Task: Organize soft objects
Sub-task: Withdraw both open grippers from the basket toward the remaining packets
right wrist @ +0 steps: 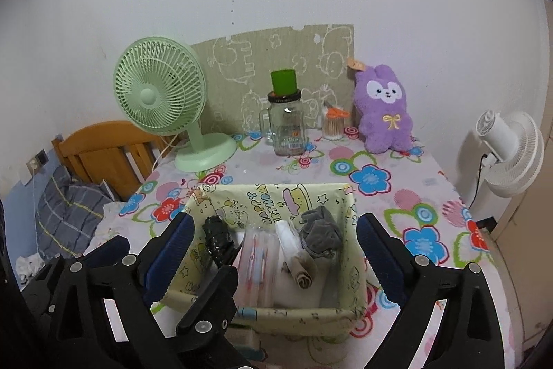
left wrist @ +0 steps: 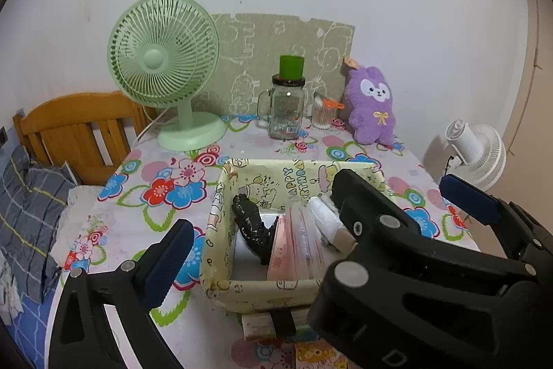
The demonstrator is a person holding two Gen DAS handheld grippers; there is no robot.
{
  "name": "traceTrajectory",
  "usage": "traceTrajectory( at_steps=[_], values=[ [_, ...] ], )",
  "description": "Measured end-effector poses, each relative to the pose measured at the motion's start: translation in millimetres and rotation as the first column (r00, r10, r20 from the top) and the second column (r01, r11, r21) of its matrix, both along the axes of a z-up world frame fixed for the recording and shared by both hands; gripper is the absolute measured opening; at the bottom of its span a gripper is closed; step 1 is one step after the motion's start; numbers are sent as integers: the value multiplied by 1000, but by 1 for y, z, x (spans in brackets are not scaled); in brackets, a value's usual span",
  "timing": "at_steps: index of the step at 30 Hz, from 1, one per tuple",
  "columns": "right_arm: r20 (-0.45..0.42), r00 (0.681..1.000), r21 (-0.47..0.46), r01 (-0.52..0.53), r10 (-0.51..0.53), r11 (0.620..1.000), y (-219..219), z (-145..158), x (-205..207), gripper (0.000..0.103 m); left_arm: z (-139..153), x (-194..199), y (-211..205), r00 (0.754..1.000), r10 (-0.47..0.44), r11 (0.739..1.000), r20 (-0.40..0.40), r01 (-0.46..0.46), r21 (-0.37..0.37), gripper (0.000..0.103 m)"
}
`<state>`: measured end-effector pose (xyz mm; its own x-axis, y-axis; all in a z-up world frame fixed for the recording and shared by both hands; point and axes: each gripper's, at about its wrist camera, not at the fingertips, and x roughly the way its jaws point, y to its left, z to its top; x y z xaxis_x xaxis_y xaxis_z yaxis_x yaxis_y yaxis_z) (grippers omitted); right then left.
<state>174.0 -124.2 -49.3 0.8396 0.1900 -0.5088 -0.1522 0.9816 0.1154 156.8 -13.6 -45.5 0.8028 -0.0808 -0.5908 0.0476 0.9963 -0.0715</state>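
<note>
A box (left wrist: pixel 215 230) (right wrist: pixel 266 196) lined with yellow birthday paper sits mid-table. Inside lie a crumpled grey cloth (right wrist: pixel 319 232), a white roll (left wrist: pixel 325 218) (right wrist: pixel 288 239), a black crumpled bag (left wrist: pixel 250 223) (right wrist: pixel 217 241) and pink packets (left wrist: pixel 293 248). A purple plush rabbit (left wrist: pixel 373 106) (right wrist: pixel 385 113) leans against the back wall. My left gripper (left wrist: pixel 276 244) is open over the box, its right finger hidden behind the right gripper (left wrist: pixel 404 192). My right gripper (right wrist: pixel 274 248) is open too, its pads either side of the box and pressing on nothing. A left finger (right wrist: pixel 214 293) crosses between them.
At the back stand a green fan (left wrist: pixel 162 57) (right wrist: pixel 159 95), a glass jar mug (left wrist: pixel 287 109) topped by a green cup, and a cotton-swab jar (right wrist: pixel 333 127). A white fan (right wrist: pixel 511 151) stands beyond the table's right edge. Wooden headboard (left wrist: pixel 69 127) and plaid bedding lie left.
</note>
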Motion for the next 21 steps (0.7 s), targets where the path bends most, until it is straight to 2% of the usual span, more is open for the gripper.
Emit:
traceTrajectory(
  at_steps=[6,21],
  values=[
    [33,999,-10,20,-20,1000,-3,13,-25,103,12,-19,-2,999,-17,1000,35,17,5,102],
    [95,995,-11,27,-26,1000,-5,33,-89,103,30,-76,-2,994,-25,1000,107,24,10,102]
  ],
)
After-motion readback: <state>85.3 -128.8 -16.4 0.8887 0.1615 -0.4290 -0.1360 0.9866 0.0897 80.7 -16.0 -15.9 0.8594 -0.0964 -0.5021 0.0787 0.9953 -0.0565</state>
